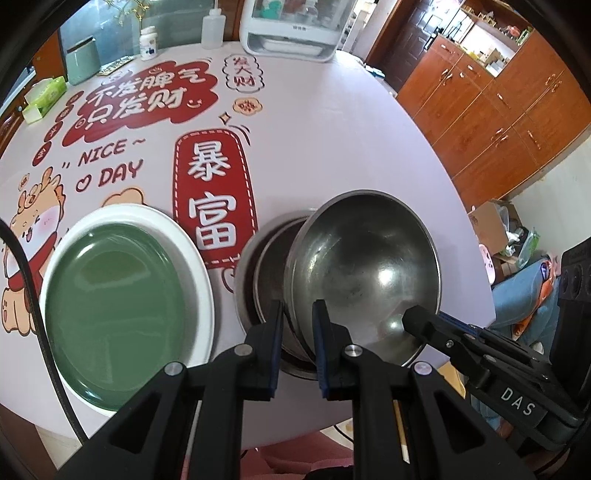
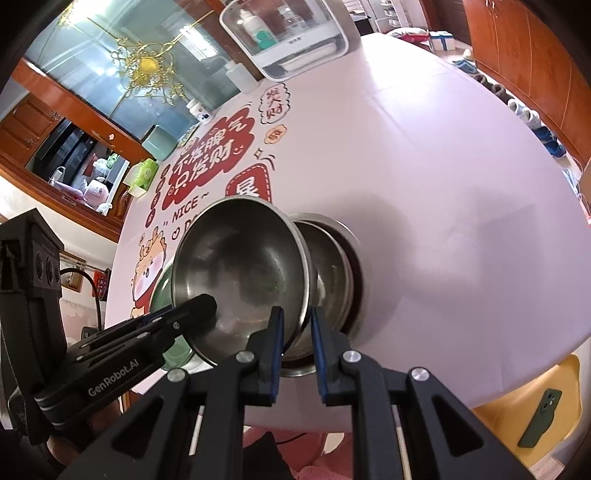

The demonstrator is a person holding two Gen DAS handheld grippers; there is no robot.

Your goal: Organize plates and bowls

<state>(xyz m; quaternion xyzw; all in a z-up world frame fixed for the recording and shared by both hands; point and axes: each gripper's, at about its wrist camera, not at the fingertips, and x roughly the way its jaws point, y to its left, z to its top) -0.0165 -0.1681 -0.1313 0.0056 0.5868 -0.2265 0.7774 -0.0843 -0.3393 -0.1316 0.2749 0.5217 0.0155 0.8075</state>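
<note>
I hold a steel bowl (image 1: 369, 266) tilted above a stack of steel bowls (image 1: 266, 258) on the table. My left gripper (image 1: 297, 321) is shut on the bowl's near rim. My right gripper (image 1: 417, 319) comes in from the right and grips the rim on the other side. In the right wrist view the right gripper (image 2: 297, 317) is shut on the rim of the same bowl (image 2: 240, 258), with the stack (image 2: 332, 266) just behind it and the left gripper (image 2: 207, 304) at the left. A green plate (image 1: 114, 302) lies in a white plate (image 1: 177, 236) left of the stack.
The round table (image 1: 332, 129) has a printed cloth. At its far edge stand a white appliance (image 1: 291, 33), a squeeze bottle (image 1: 212, 29), a pill bottle (image 1: 148, 42), a green container (image 1: 83, 61) and a tissue pack (image 1: 46, 96). A yellow chair (image 2: 517, 406) with a green phone (image 2: 541, 417) stands near right.
</note>
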